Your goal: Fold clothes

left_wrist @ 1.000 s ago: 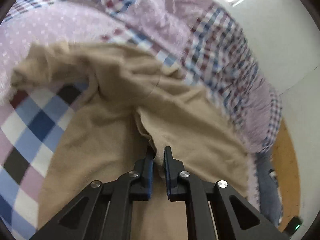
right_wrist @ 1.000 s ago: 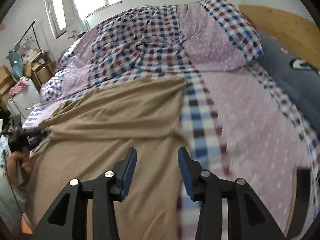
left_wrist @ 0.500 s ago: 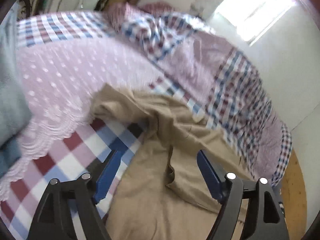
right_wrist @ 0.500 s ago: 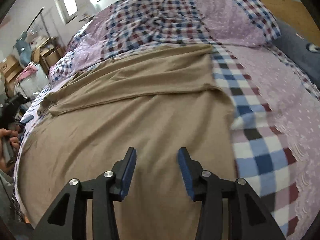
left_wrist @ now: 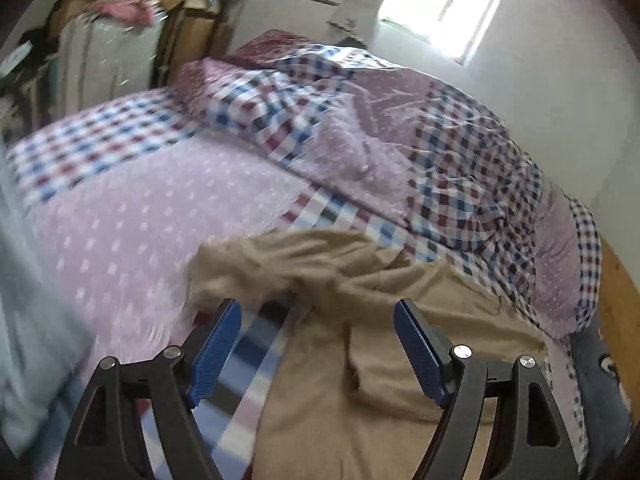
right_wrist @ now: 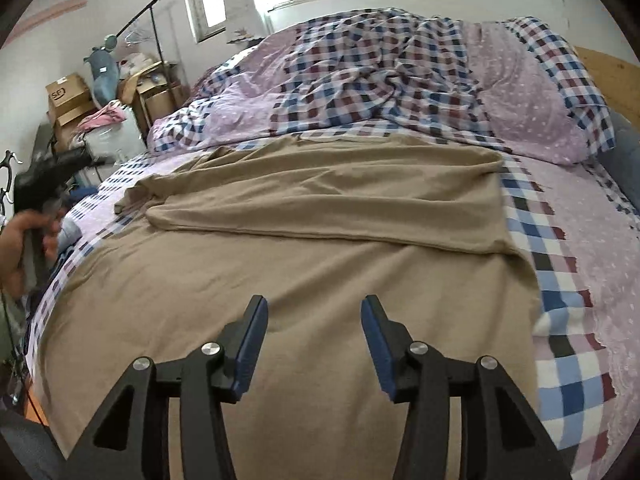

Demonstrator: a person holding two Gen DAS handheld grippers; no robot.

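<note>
Between the earlier pictures and this one, the left claw [left_wrist: 318, 344] had let go of the tan garment [right_wrist: 312, 248] and drawn back, its jaws now spread wide with nothing between them. A second before, it was pinched shut on a ridge of that cloth. The right claw [right_wrist: 312, 336] had also come nearer over the garment, hovering above the near panel with its jaws apart and empty.

The garment lay spread across the bed [right_wrist: 580, 240], on the checked and dotted bedding. By my reading, one fold was done: the far part had been laid over onto itself, leaving a long doubled edge running across the cloth. The wide near panel was still flat and unfolded, so at least one more fold, and some smoothing, looked to remain.

From the right wrist, the whole garment showed, with the fold line, the square right edge and a loose corner trailing toward the left side of the bed. A hand [right_wrist: 18, 240] holding the other tool was also visible at the left edge. From the left wrist, only that loose end [left_wrist: 280, 264] showed, rumpled and bunched just beyond the blue pads [left_wrist: 216, 344], blurred by motion. That view alone showed how untidy that end was; the crumpled quilt [left_wrist: 400, 140] lay behind it.
</note>
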